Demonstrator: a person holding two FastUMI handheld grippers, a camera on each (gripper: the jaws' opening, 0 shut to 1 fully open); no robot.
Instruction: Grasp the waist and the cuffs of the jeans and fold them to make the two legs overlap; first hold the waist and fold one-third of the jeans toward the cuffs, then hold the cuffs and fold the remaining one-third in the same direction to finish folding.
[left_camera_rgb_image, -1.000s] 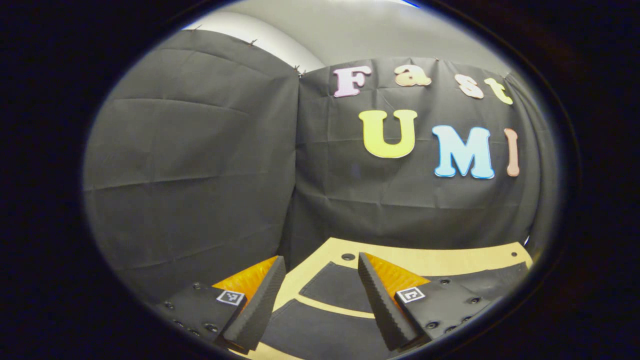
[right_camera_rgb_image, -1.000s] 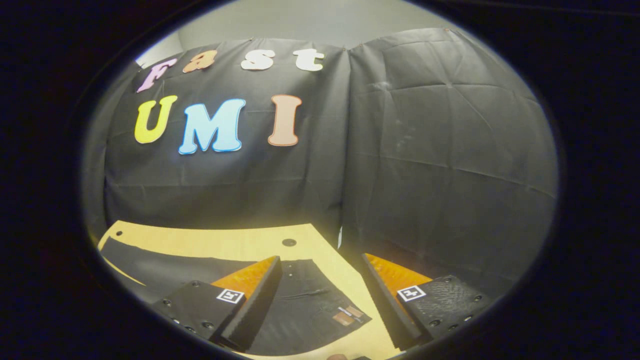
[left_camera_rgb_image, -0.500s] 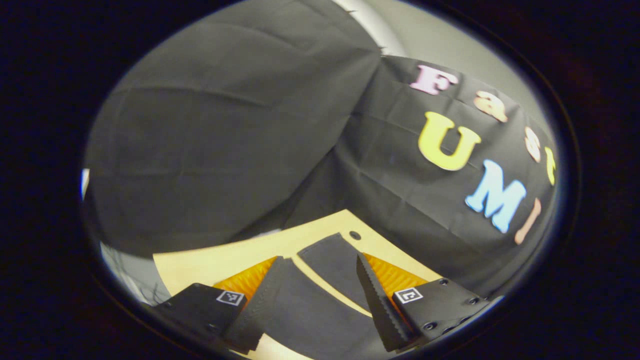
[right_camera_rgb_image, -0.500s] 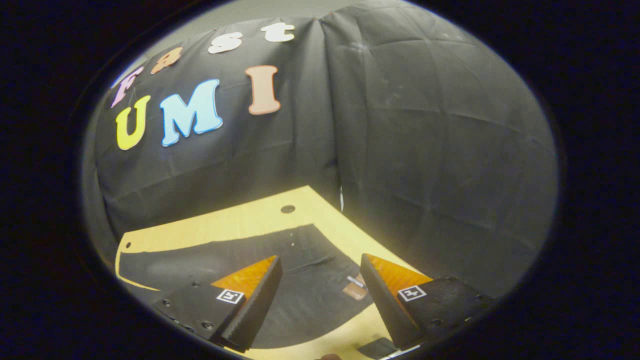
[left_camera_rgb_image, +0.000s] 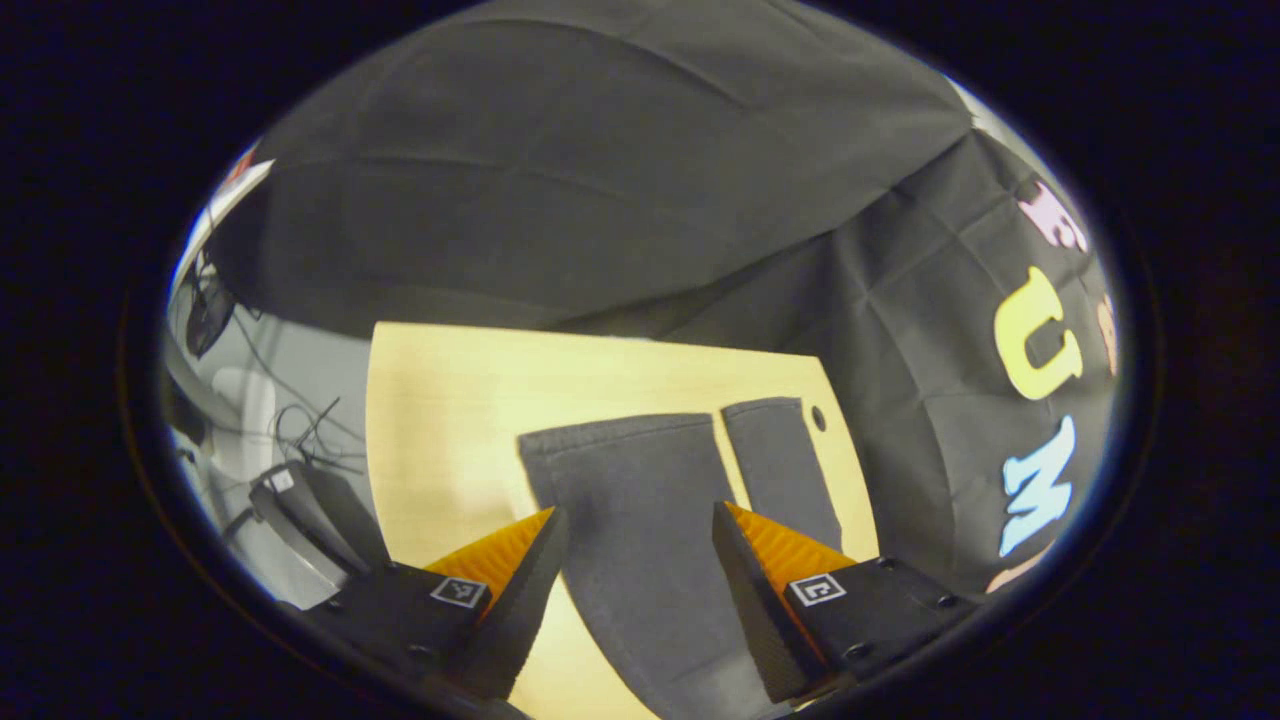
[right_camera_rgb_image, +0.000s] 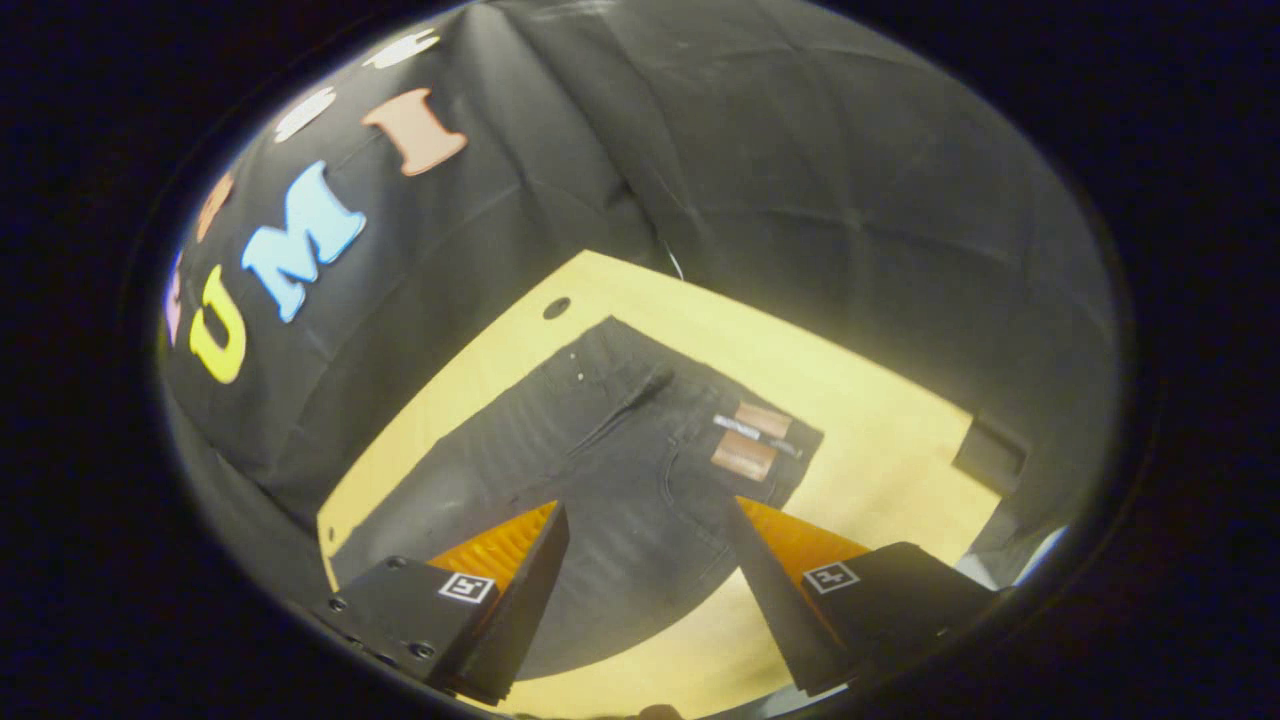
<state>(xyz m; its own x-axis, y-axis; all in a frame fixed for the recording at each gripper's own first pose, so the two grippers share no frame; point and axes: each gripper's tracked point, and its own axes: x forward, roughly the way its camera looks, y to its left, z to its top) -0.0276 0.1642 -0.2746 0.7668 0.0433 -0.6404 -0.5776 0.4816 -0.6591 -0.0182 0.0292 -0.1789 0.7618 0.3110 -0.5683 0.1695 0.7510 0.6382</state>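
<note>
Dark jeans lie flat on a pale wooden table. In the left gripper view the two legs (left_camera_rgb_image: 640, 510) run away from me, their cuffs side by side with a narrow gap of table between them. My left gripper (left_camera_rgb_image: 640, 600) hangs open above the nearer leg, nothing between its fingers. In the right gripper view the waist end of the jeans (right_camera_rgb_image: 640, 440) shows, with brown tags (right_camera_rgb_image: 750, 440) near the waistband. My right gripper (right_camera_rgb_image: 650, 600) is open above the hip area, apart from the cloth.
The table (left_camera_rgb_image: 440, 400) ends at its left edge, with cables and a dark device (left_camera_rgb_image: 300, 500) beyond on the floor. A small dark block (right_camera_rgb_image: 990, 455) sits at the table's far right edge. Black cloth walls close in behind.
Both grippers have tipped downward and turned outward, so more of the table and jeans came into sight. The cuffs and the waist are now in full sight. Both stay open.
</note>
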